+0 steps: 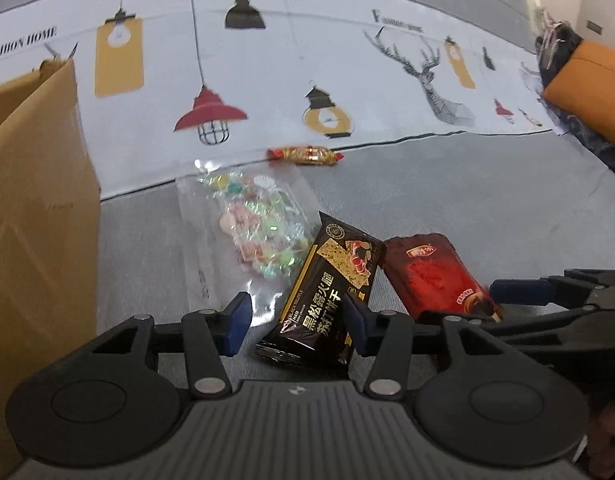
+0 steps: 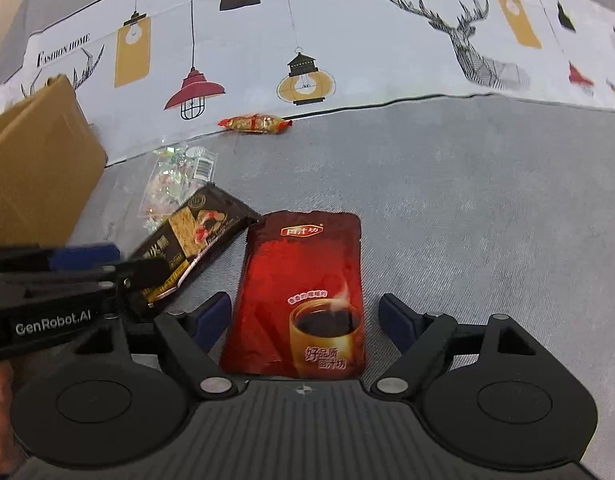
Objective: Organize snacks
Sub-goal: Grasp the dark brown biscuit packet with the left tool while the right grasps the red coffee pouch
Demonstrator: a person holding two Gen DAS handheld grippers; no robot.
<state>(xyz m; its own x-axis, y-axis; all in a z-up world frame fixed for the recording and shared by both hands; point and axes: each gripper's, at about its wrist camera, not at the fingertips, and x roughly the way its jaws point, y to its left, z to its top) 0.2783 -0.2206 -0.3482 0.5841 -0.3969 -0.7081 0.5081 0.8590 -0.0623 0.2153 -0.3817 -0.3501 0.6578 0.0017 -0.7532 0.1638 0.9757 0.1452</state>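
Note:
A black cracker packet [image 1: 327, 284] lies on the grey bed cover between the open fingers of my left gripper [image 1: 297, 322]; it also shows in the right wrist view [image 2: 195, 240]. A red drink pouch [image 2: 303, 300] lies flat between the open fingers of my right gripper [image 2: 305, 322]; it also shows in the left wrist view [image 1: 431, 276]. A clear bag of wrapped candies [image 1: 259, 228] lies beyond the black packet. A small red and gold sweet [image 1: 305, 155] lies farther back at the cover's printed edge.
A brown cardboard box [image 1: 35, 216] stands at the left, also in the right wrist view [image 2: 39, 176]. An orange cushion [image 1: 591, 80] and dark cloth lie at the far right. The white printed sheet [image 1: 267, 60] runs across the back.

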